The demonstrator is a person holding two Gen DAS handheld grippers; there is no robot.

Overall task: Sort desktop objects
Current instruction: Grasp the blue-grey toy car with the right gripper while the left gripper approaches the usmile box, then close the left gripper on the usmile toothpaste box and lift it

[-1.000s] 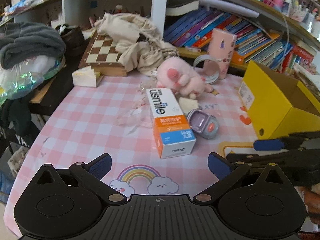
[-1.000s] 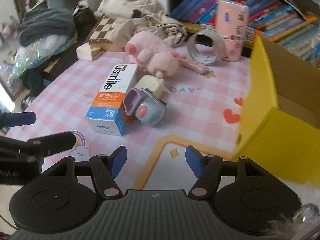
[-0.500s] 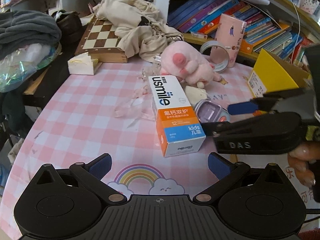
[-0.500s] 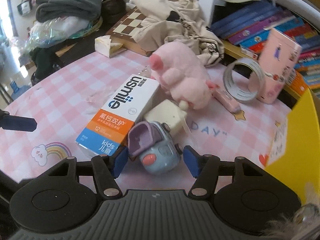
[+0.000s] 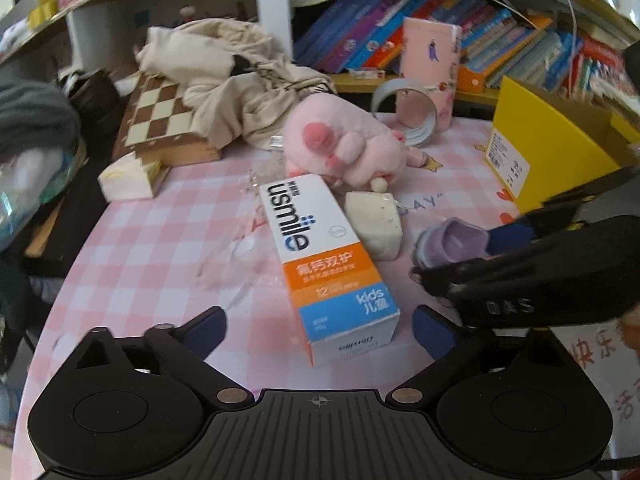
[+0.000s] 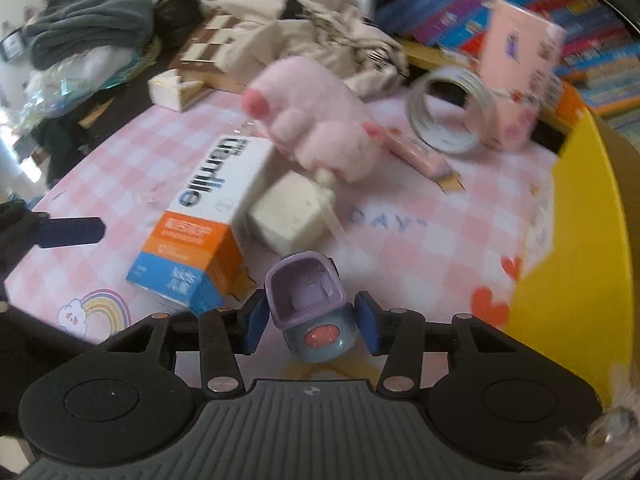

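Closing my right gripper (image 6: 308,326) around the small purple and grey toy (image 6: 310,314), I have its blue pads on either side of the toy's body; the left pad looks just against it and the right one sits a sliver off, so I cannot call it a firm pinch. The toy stands on the pink checked tablecloth (image 6: 400,240), near the front edge, with its purple lid tipped up and an orange button facing me.

My left gripper (image 5: 318,326) is spread wide and its jaws are closing, with the near end of the usmile toothpaste box (image 5: 326,256) lying between the tips, neither pad touching it. The box lies flat, its blue and orange end toward me and its white end pointing at the pink plush toy (image 5: 344,148). A cream block (image 5: 374,224) lies just beside the box on its right, touching the plush's underside.

From the left wrist view my right gripper comes in from the right edge, with the purple toy at its tip. Further right stands the open yellow box (image 5: 548,148), well apart from the toothpaste box. Behind the plush a roll of tape (image 5: 408,114) stands on edge against a pink carton (image 5: 430,68). A chessboard (image 5: 160,120) sits at the back left with beige cloth (image 5: 236,76) heaped on it, and rows of books (image 5: 400,36) fill the shelf behind.
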